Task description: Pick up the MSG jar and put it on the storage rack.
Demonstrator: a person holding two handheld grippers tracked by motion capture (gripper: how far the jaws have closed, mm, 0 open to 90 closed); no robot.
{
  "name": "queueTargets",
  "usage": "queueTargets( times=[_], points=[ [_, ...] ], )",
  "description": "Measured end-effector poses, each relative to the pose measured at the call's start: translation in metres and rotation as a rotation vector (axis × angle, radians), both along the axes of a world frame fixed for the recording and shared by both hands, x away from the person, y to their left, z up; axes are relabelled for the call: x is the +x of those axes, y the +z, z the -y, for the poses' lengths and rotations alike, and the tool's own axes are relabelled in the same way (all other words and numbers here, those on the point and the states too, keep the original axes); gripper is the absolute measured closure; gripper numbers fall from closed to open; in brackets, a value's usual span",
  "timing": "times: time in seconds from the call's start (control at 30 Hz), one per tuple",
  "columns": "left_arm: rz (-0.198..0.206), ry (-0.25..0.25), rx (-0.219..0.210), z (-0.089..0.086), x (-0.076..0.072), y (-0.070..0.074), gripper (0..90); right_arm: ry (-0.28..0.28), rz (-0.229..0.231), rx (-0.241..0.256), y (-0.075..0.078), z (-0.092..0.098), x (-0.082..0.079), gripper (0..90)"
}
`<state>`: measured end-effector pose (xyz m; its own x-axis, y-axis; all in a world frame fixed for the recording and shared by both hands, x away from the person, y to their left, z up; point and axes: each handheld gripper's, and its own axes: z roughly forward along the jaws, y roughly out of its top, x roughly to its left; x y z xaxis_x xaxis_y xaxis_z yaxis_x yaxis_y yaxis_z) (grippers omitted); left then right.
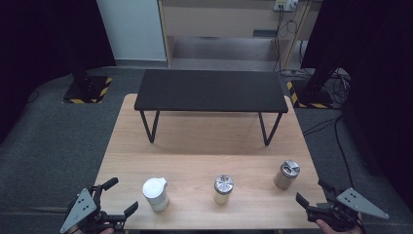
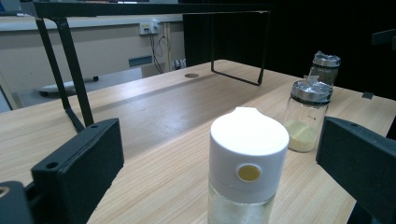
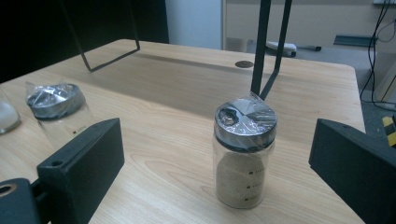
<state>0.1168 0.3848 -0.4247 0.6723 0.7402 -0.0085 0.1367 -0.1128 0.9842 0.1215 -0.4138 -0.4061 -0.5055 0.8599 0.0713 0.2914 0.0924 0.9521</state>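
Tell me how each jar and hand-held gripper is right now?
White-capped jar: upright, cap on, untouched.
Middle jar: upright, metal lid on, untouched.
Right jar: upright, lid on under clear wrap.
Left hand-held gripper: open, holding nothing.
Right hand-held gripper: open, holding nothing.

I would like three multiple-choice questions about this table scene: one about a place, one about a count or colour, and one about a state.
1. Which jar stands before the left gripper?
A. the white-capped jar
B. the middle jar
C. the far right jar

2. How many jars stand on the wooden table?
A. two
B. three
C. four

3. How is the right gripper?
A. shut on a jar
B. open, holding nothing
C. shut on nothing

Answers:
1. A, the white-capped jar stands between the jaws in the left gripper view.
2. B, the high view shows the white-capped jar, the middle jar and the far right jar.
3. B, its jaws stand wide apart, clear of that jar.
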Motion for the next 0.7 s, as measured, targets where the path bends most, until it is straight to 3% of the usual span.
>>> queueTargets(
  times=[0.17, 0.33, 0.7],
  points=[
    [-0.003, 0.007, 0.006, -0.0009, 0.0012, -0.0003, 0.0, 0.038, -0.008, -0.009, -0.0016, -0.0001, 0.0040, 3.6],
    [-0.008, 0.010, 0.017, -0.0026, 0.0023, 0.0000, 0.0, 0.029, 0.015, 0.005, -0.0022, 0.0012, 0.0003, 3.6],
    [-0.013, 0.025, 0.017, -0.0028, 0.0012, 0.0008, 0.0, 0.022, 0.009, 0.015, -0.0033, 0.0024, 0.0007, 3.6]
  ],
)
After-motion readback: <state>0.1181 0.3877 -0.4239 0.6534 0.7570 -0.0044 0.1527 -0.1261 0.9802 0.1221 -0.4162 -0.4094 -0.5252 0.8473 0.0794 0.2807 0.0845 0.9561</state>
